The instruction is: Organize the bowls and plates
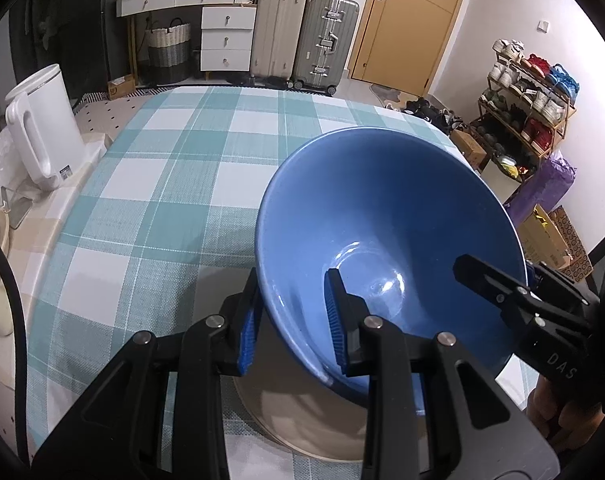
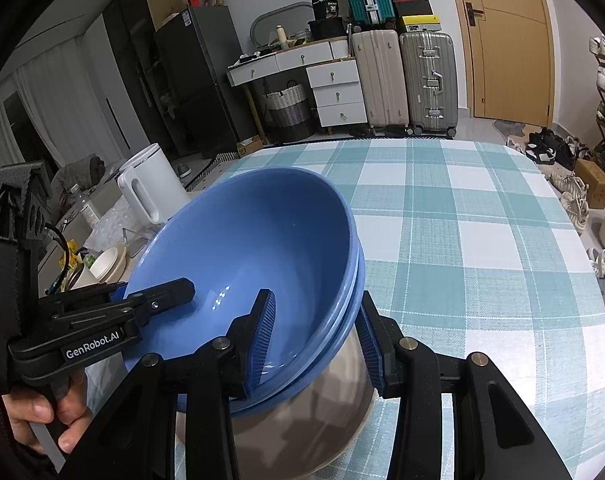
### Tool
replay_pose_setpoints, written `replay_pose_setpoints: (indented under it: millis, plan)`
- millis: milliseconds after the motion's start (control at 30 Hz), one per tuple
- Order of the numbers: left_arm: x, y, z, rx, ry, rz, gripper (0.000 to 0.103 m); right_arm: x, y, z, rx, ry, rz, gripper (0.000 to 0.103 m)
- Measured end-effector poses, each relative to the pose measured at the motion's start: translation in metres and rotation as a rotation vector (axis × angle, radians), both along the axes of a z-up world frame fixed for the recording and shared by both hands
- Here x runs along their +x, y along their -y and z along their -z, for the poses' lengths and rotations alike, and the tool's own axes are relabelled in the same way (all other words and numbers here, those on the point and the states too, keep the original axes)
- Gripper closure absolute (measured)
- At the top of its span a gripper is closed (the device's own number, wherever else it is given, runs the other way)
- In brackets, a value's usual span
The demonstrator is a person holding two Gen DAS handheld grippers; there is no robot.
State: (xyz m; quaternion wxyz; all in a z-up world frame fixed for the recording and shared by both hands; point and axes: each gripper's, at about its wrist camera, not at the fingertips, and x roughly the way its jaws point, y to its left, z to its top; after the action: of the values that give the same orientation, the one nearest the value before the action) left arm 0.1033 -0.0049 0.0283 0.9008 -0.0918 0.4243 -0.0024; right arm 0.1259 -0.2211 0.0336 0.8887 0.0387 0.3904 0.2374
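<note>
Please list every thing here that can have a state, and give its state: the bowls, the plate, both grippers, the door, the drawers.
Blue bowls: nested, tilted, gripped at both rims.
Beige plate: flat on the tablecloth, beneath the bowls.
Left gripper: shut on the bowl rim.
Right gripper: shut on the stacked rims.
Door: closed.
Drawers: closed.
Kettle: upright, lid on.

i see the desk (image 1: 190,168) under a teal-and-white checked cloth; a beige plate (image 1: 286,420) lies directly on it.
</note>
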Motion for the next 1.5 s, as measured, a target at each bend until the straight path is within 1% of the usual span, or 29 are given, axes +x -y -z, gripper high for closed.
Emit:
replay_pose_setpoints:
  millis: [167, 300, 333, 367, 400, 433, 467, 500, 533, 600, 633, 667, 700, 767, 1100, 1333, 1500]
  plan:
    - [-0.002, -0.001, 0.0, -0.001, 0.006, 0.008, 0.076, -0.001, 0.0, 0.0, -0.013, 0.002, -0.012, 0.058]
    - [-0.007, 0.0, -0.004, 0.012, 0.029, 0.018, 0.068, -0.005, 0.001, -0.003, -0.019, 0.015, -0.018, 0.052]
    - [-0.01, 0.0, -0.006, 0.018, 0.043, 0.024, 0.063, -0.005, 0.002, -0.004, -0.024, 0.02, -0.013, 0.046]
    - [-0.012, 0.0, -0.009, 0.03, 0.058, 0.028, 0.058, -0.005, 0.003, -0.005, -0.026, 0.022, -0.005, 0.036]
    - [-0.015, 0.0, -0.011, 0.04, 0.075, 0.029, 0.047, -0.005, 0.005, -0.006, -0.02, 0.024, -0.003, 0.031]
    - [-0.017, -0.001, -0.013, 0.042, 0.088, 0.031, 0.039, -0.005, 0.007, -0.007, -0.006, 0.025, -0.009, 0.023]
    - [-0.021, -0.003, -0.016, 0.04, 0.109, 0.035, 0.036, -0.006, 0.01, -0.008, 0.008, 0.026, -0.013, 0.017]
    - [-0.024, -0.004, -0.019, 0.037, 0.122, 0.037, 0.026, -0.006, 0.013, -0.009, 0.014, 0.031, -0.014, 0.016]
    - [-0.027, -0.005, -0.021, 0.035, 0.133, 0.038, 0.019, -0.007, 0.014, -0.01, 0.014, 0.036, -0.016, 0.015]
    - [-0.034, -0.009, -0.025, 0.03, 0.166, 0.039, 0.017, -0.009, 0.018, -0.012, 0.015, 0.049, -0.025, 0.01]
    - [-0.037, -0.009, -0.027, 0.031, 0.175, 0.038, 0.012, -0.01, 0.019, -0.013, 0.018, 0.056, -0.03, 0.005]
    - [-0.04, -0.011, -0.029, 0.03, 0.188, 0.04, 0.008, -0.012, 0.021, -0.015, 0.023, 0.067, -0.035, 0.003]
    - [-0.044, -0.013, -0.031, 0.029, 0.2, 0.04, 0.001, -0.013, 0.022, -0.016, 0.026, 0.076, -0.038, 0.002]
    - [-0.053, -0.016, -0.034, 0.033, 0.234, 0.039, 0.001, -0.018, 0.026, -0.018, 0.031, 0.104, -0.045, 0.001]
    - [-0.092, -0.037, -0.04, 0.04, 0.31, 0.023, 0.001, -0.043, 0.034, -0.025, 0.047, 0.224, -0.104, 0.001]
    - [-0.113, -0.051, -0.037, 0.047, 0.342, 0.013, 0.001, -0.06, 0.04, -0.026, 0.074, 0.271, -0.142, 0.001]
    - [-0.124, -0.056, -0.025, 0.069, 0.36, 0.045, 0.001, -0.069, 0.046, -0.022, 0.066, 0.283, -0.156, 0.001]
